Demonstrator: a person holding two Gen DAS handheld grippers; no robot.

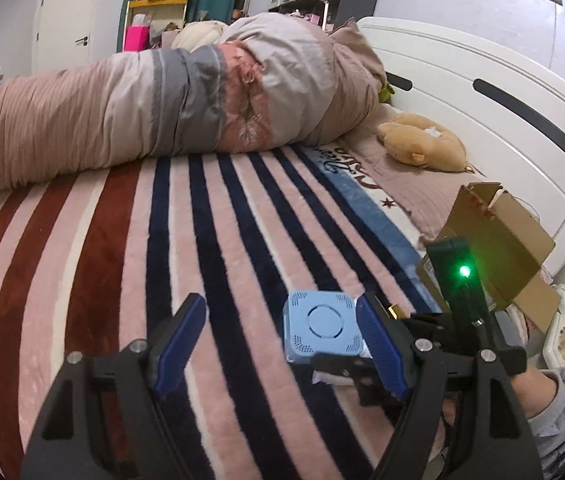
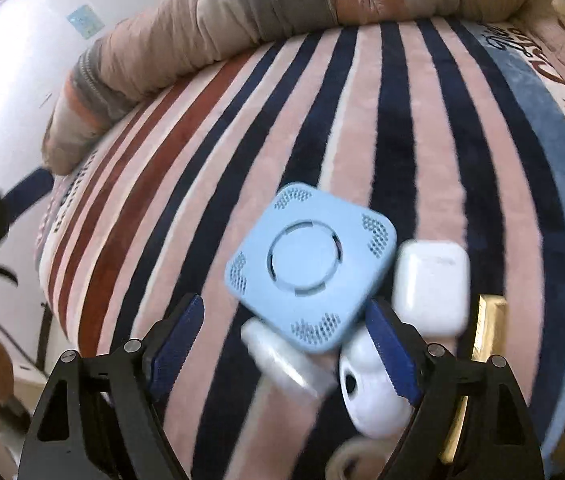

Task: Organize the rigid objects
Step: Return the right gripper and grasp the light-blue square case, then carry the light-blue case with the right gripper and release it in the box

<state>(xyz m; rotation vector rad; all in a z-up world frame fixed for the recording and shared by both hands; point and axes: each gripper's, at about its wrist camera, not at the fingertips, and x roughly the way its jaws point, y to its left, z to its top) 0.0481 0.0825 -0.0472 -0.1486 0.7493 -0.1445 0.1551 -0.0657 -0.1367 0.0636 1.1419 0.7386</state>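
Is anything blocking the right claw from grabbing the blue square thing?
Nothing lies between them. The right claw is open right over the blue square box. But a white earbud case, a round white gadget and a clear lid-like piece crowd its near side, so the fingers might bump those.

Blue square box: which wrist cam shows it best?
Right wrist: the blue square box sits large and whole from above on the striped blanket, slightly blurred. Left wrist shows it small, low-angle, its near edge hidden by the right gripper.
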